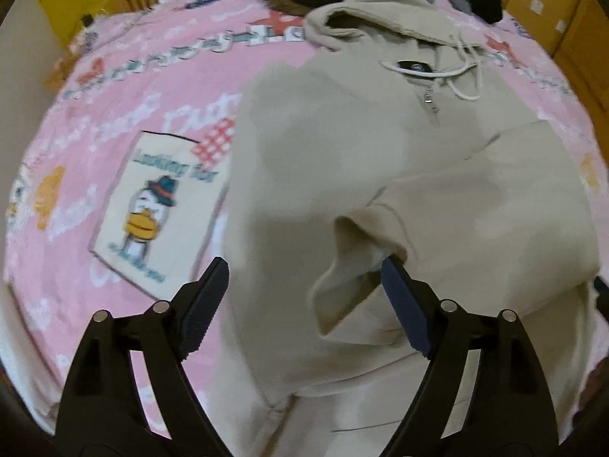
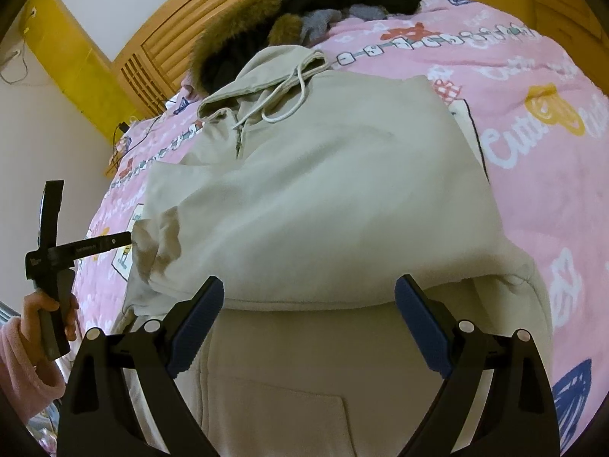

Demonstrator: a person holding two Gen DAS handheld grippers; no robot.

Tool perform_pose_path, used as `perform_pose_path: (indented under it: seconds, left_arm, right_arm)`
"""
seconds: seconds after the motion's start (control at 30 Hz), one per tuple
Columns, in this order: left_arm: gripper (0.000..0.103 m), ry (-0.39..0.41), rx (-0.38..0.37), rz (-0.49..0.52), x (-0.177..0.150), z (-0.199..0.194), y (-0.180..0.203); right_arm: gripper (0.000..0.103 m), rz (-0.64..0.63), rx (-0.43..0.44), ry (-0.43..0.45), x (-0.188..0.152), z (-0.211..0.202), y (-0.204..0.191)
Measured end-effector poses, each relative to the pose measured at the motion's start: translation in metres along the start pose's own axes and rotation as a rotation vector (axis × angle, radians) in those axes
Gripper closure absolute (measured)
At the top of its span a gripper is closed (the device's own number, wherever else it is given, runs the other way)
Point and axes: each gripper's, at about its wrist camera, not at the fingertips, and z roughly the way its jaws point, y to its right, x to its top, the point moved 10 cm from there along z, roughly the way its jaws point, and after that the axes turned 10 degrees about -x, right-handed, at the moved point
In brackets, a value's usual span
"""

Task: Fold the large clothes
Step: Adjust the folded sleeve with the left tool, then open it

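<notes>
Hoodie point(image 2: 323, 198) lies flat on the bed point(image 2: 552, 175) with a sleeve point(image 1: 354, 262) folded across so it narrows; left tongs point(image 1: 304, 304) spread at the cuff, right tongs point(image 2: 309, 323) spread above the hem, pinching nothing

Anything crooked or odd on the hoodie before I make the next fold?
Yes. The sleeve cuff folded across the hoodie sticks up bunched near the left tongs instead of lying flat, and looks darker than the rest. The drawstring lies looped on the chest.
</notes>
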Motion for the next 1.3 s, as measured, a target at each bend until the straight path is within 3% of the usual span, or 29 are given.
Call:
perform_pose_path:
  seconds: [0.07,0.17,0.33,0.47,0.6,0.73,0.77,0.8,0.83,0.87,0.9,1.07,1.1,1.3]
  left_arm:
    - [0.021,-0.009,-0.063,-0.020,0.001,0.001,0.005]
    - [0.009,0.006,-0.119,-0.057,0.003,0.000,0.009]
    - [0.008,-0.023,-0.169,-0.056,-0.001,-0.002,0.020]
    - [0.007,-0.069,-0.335,-0.093,-0.007,0.001,0.037]
    - [0.006,-0.156,-0.363,-0.142,-0.008,0.037,0.038]
    - [0.007,-0.160,-0.333,-0.171,-0.002,0.058,0.036]
    - [0.015,-0.136,-0.319,-0.170,0.001,0.057,0.037]
    - [0.033,-0.124,-0.309,-0.152,0.002,0.054,0.040]
    - [0.043,-0.116,-0.293,-0.133,0.003,0.052,0.042]
    - [0.065,-0.109,-0.277,-0.102,0.003,0.049,0.046]
    - [0.072,-0.100,-0.256,-0.066,0.003,0.045,0.048]
    - [0.081,-0.023,-0.192,0.005,0.007,0.014,0.043]
    - [0.088,-0.005,-0.177,0.013,0.008,0.006,0.041]
    - [0.092,0.031,-0.098,0.047,0.007,-0.021,0.017]
  right_arm:
    - [0.014,0.014,0.002,-0.006,-0.002,0.001,0.002]
    - [0.014,0.022,0.004,-0.012,-0.006,0.001,0.004]
    - [0.014,0.025,0.009,-0.022,-0.009,0.002,0.004]
    - [0.014,0.032,0.013,-0.031,-0.010,0.006,0.005]
    - [0.014,0.034,0.016,-0.035,-0.010,0.009,0.005]
    - [0.014,0.029,0.013,-0.031,-0.010,0.009,0.004]
    - [0.014,0.029,0.011,-0.031,-0.011,0.009,0.005]
    - [0.014,0.030,0.008,-0.032,-0.012,0.008,0.006]
    - [0.014,0.032,0.006,-0.032,-0.012,0.008,0.006]
    - [0.014,0.036,0.004,-0.033,-0.013,0.008,0.006]
    - [0.014,0.042,0.000,-0.036,-0.013,0.008,0.008]
    - [0.014,0.059,0.002,-0.036,-0.010,0.006,0.010]
    - [0.014,0.056,0.001,-0.032,-0.009,0.005,0.010]
    - [0.014,0.052,-0.015,-0.008,0.000,-0.001,0.014]
